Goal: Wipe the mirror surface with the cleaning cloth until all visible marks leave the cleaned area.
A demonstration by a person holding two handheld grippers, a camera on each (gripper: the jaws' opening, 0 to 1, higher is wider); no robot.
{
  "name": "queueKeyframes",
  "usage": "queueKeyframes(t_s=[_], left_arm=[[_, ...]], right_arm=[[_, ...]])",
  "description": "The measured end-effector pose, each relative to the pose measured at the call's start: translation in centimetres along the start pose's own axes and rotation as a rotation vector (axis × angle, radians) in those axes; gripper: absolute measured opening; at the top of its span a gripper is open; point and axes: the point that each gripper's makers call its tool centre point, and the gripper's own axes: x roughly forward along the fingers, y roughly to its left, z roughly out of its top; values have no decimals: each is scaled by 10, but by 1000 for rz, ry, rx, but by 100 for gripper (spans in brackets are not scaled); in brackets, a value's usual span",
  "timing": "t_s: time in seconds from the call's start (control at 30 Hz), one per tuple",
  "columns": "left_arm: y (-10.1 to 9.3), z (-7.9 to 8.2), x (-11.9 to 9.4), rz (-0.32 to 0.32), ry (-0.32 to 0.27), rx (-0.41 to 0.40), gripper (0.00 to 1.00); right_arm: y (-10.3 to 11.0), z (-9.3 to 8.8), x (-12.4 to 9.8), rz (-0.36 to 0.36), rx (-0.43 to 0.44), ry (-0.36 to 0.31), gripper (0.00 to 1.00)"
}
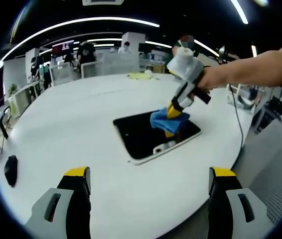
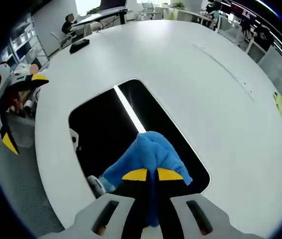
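Note:
A dark rectangular mirror (image 1: 143,135) with a white rim lies flat on the white table (image 1: 71,124). In the left gripper view my right gripper (image 1: 173,110) comes in from the right, held by a hand, shut on a blue cleaning cloth (image 1: 163,119) that rests on the mirror's far right part. My left gripper (image 1: 150,181) hovers open near the table's front edge, short of the mirror. In the right gripper view the blue cloth (image 2: 146,157) is pinched between my right gripper's (image 2: 152,175) yellow-tipped jaws and presses on the mirror (image 2: 106,129), which reflects a ceiling light strip.
A black computer mouse (image 1: 10,170) lies at the table's left edge; it appears far off as the mouse (image 2: 79,45) in the right gripper view. A yellow item (image 1: 141,75) sits at the far side. A cable hangs off the right edge. Desks and people stand beyond.

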Motion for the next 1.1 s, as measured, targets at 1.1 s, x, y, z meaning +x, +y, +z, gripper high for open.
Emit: queueKeyframes(t_s=[1.1], left_arm=[[-2, -1, 1, -7, 9, 11, 99]], right_arm=[[59, -25, -16, 58, 34, -43, 0]])
